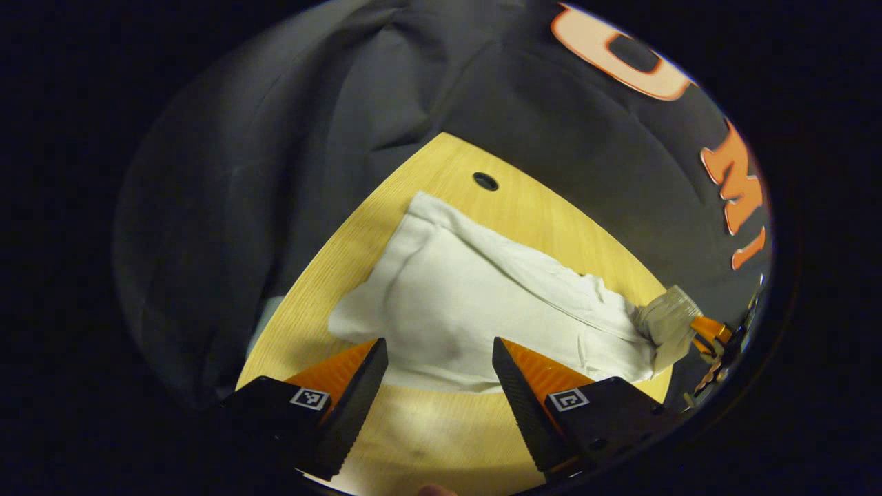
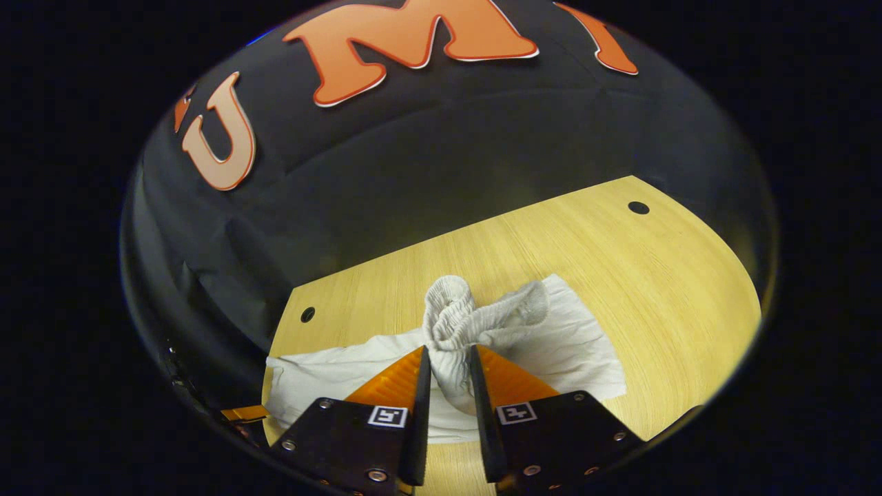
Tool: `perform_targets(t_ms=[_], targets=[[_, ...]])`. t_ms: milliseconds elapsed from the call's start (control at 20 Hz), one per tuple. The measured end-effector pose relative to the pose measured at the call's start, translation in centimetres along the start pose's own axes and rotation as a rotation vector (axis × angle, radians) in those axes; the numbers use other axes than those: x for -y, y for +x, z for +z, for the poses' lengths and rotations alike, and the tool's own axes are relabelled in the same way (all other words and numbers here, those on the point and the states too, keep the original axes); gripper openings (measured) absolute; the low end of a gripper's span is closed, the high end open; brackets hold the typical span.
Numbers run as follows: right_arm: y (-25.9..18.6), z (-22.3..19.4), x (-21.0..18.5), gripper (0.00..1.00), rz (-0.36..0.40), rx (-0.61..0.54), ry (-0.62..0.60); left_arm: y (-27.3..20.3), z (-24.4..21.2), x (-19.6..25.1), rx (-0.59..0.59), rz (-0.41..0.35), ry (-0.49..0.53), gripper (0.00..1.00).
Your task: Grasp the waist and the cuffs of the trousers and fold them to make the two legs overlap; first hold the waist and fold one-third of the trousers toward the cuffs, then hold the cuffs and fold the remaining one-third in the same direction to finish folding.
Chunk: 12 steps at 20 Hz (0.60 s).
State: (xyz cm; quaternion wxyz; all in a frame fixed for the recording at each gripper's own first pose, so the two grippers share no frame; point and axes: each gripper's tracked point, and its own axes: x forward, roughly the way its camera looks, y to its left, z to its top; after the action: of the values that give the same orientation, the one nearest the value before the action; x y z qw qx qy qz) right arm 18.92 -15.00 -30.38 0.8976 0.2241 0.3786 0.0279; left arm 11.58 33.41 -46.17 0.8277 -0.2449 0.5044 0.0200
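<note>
White trousers (image 1: 482, 296) lie along the wooden table (image 1: 427, 427). In the left gripper view my left gripper (image 1: 438, 342) hovers open over their near end, with the cloth's edge between and beyond its fingers and nothing pinched. At the far right of that view the right gripper (image 1: 710, 331) holds the bunched waist (image 1: 665, 320). In the right gripper view my right gripper (image 2: 448, 349) is shut on the gathered elastic waist (image 2: 451, 310), which puffs up above the fingertips. The rest of the trousers (image 2: 565, 337) spreads flat to both sides.
The booth's black cloth wall rises behind the table (image 2: 654, 275). Small round holes (image 2: 638, 207) (image 2: 307, 314) (image 1: 485, 181) sit near the table's corners. Bare wood stretches to the right of the trousers in the right gripper view. A bit of the left gripper (image 2: 244, 413) peeks in at lower left.
</note>
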Motion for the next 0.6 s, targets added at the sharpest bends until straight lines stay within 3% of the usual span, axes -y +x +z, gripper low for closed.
perform_targets(t_ms=[50,100,150,500,550,600], targets=[[-0.5,1.2,0.0,0.36,0.022,-0.002,0.006,0.0,-0.3,-0.6,-0.012,-0.008,-0.043,0.99],[-0.5,2.2,0.5,0.50,0.031,0.000,0.007,0.2,-0.7,-0.9,-0.022,-0.029,-0.091,0.99],[-0.7,3.0,1.2,0.40,0.025,0.001,0.004,0.2,-1.0,-1.3,-0.032,-0.047,-0.138,0.99],[-1.3,2.3,1.5,0.61,-0.013,0.022,0.000,0.0,-2.0,-4.1,-0.041,-0.087,-0.365,0.99],[-1.4,2.2,1.6,0.52,-0.017,0.018,-0.001,0.4,-1.8,-4.1,-0.031,-0.096,-0.371,0.97],[-1.5,2.2,1.9,0.66,-0.023,0.017,-0.002,0.5,-1.7,-3.9,-0.033,-0.108,-0.369,0.96]])
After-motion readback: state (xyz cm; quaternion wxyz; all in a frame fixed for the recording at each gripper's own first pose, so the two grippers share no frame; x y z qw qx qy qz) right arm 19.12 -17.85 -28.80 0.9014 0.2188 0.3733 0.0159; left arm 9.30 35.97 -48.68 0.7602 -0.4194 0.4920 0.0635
